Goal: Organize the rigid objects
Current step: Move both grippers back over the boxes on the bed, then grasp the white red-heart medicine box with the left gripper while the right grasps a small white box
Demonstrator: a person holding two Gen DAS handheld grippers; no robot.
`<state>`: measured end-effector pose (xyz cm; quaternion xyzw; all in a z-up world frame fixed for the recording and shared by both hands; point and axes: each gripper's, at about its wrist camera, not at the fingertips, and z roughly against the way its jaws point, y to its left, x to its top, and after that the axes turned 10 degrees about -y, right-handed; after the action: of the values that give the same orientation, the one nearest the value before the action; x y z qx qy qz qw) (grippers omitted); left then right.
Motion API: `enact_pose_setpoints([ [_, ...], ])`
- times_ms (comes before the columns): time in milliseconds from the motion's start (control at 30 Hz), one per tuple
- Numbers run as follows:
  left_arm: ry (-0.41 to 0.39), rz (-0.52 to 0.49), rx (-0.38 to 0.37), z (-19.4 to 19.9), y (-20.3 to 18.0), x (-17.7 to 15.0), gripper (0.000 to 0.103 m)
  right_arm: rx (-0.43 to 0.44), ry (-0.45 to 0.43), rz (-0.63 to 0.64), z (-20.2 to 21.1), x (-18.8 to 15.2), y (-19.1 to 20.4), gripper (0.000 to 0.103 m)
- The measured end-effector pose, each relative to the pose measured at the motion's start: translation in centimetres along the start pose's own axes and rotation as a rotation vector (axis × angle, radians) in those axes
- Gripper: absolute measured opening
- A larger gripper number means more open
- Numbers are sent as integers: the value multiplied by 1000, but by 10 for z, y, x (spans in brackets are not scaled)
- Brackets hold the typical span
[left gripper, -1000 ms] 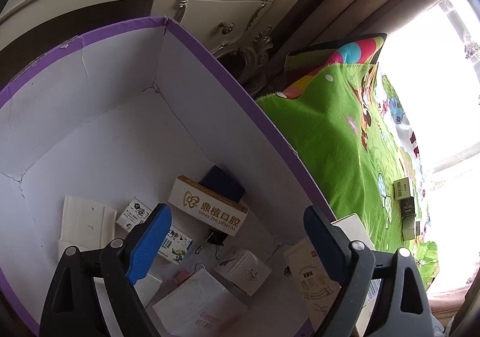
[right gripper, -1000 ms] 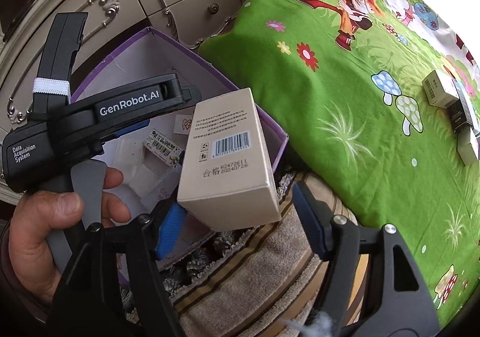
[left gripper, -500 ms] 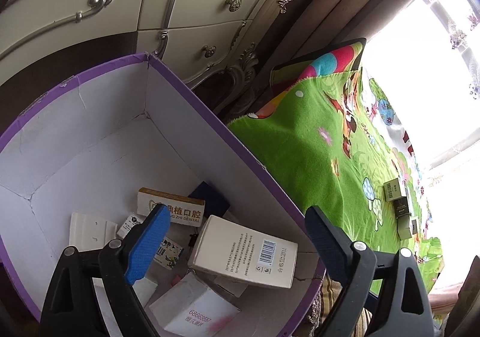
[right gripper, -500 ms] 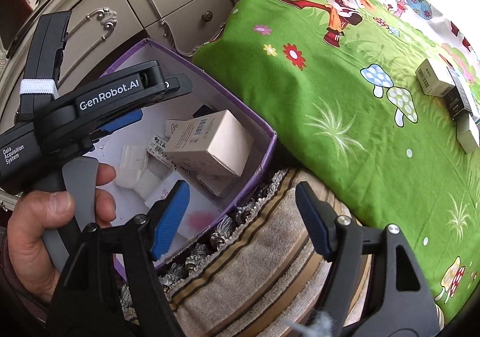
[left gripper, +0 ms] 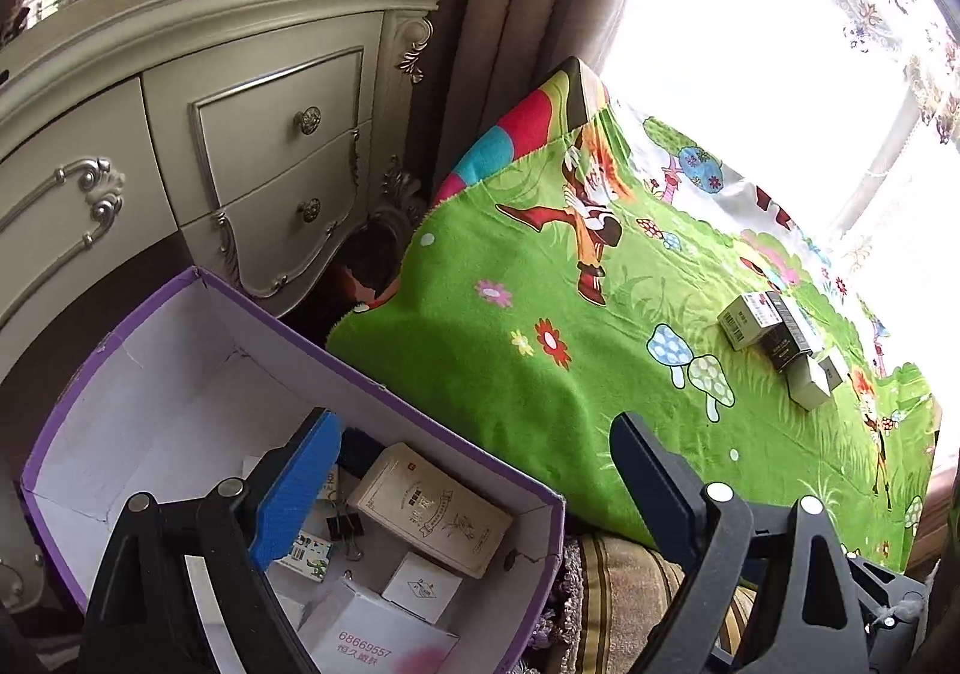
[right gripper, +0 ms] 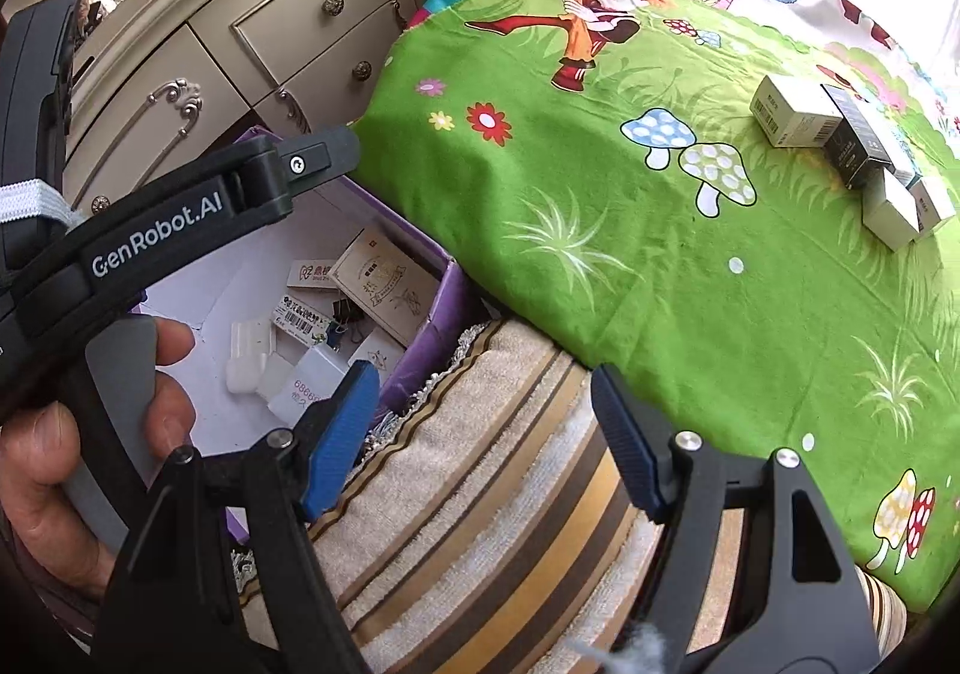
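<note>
Left gripper [left gripper: 474,482]: fingers wide apart, nothing between, poised over near corner of purple box [left gripper: 420,428]. Right gripper [right gripper: 486,440]: fingers apart, empty, above striped towel [right gripper: 480,494] beside box. Beige carton [left gripper: 429,506] lies flat inside box among small white cartons, binder clip [left gripper: 345,527], barcode-labelled packet. Cluster of small boxes [right gripper: 840,140] sits on green cartoon blanket [right gripper: 600,224], well apart from purple box. Cream dresser [left gripper: 240,134] behind box. Person's hand [right gripper: 54,470] grips left gripper's handle at left edge of right wrist view.
</note>
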<state>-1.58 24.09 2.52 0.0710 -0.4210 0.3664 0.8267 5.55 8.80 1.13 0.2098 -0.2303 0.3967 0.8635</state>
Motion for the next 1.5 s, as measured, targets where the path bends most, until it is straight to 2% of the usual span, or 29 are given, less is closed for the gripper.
enact_pose_setpoints([
  [133, -103, -84, 33, 14, -25, 8, 92, -32, -13, -46, 12, -5, -25, 76],
  [233, -151, -249, 5, 20, -54, 12, 92, -62, -20, -85, 20, -10, -45, 76],
  [333, -181, -316, -21, 27, -77, 13, 92, -89, -22, -126, 28, -17, -66, 76],
  [400, -193, -341, -69, 31, -90, 13, 92, -106, -22, -155, 33, -22, -79, 76],
  [533, -155, -297, -249, 35, -107, 15, 92, -133, -29, -198, 42, -29, -102, 76],
  [733, -74, -307, -349, 25, -135, 7, 92, -164, -42, -237, 53, -36, -134, 76],
  [1067, -9, -342, -407, 2, -159, 4, 92, -224, -69, -290, 69, -36, -187, 76],
  [1267, 45, -308, -425, -25, -161, 11, 92, -280, -82, -326, 78, -33, -226, 77],
  [1500, 66, -271, -428, -54, -160, 29, 92, -347, -111, -356, 87, -22, -271, 77],
])
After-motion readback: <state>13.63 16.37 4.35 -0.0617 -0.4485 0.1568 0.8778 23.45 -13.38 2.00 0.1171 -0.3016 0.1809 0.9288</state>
